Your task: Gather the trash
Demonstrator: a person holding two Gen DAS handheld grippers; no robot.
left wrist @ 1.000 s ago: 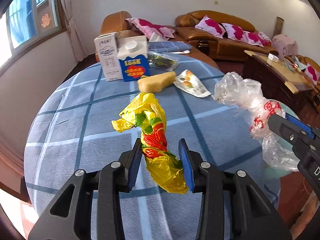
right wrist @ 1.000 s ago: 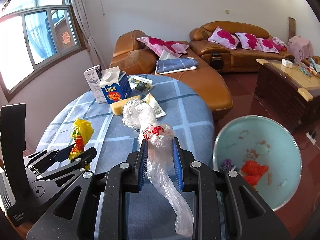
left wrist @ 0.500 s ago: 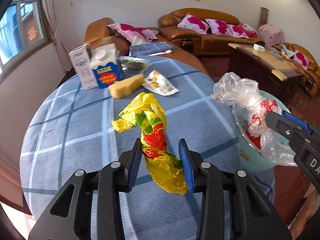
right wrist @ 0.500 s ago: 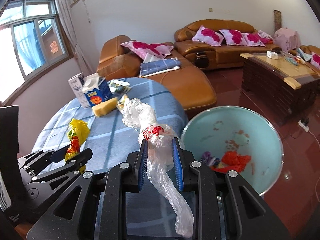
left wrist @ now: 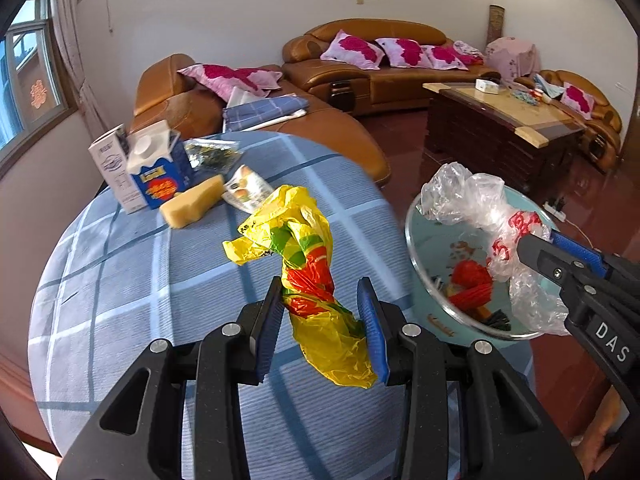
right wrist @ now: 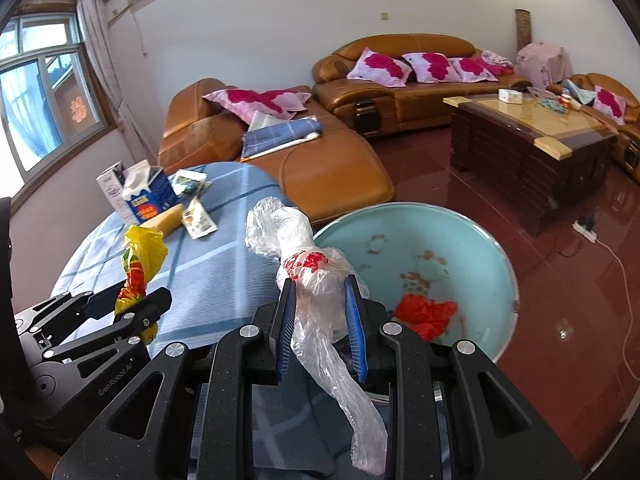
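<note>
Here, left gripper [left wrist: 322, 322] jaws part-closed, pinching a crumpled yellow wrapper [left wrist: 308, 276] at its waist, held above the blue checked table [left wrist: 120, 280]. Right gripper [right wrist: 320, 326] pinches a clear plastic bag [right wrist: 308, 280] likewise, tail hanging below the pads. Just ahead-right of its fingers: teal basin [right wrist: 460, 236] holding red scraps, likely the drop point. Cartons [left wrist: 148, 168] lie well ahead.
</note>
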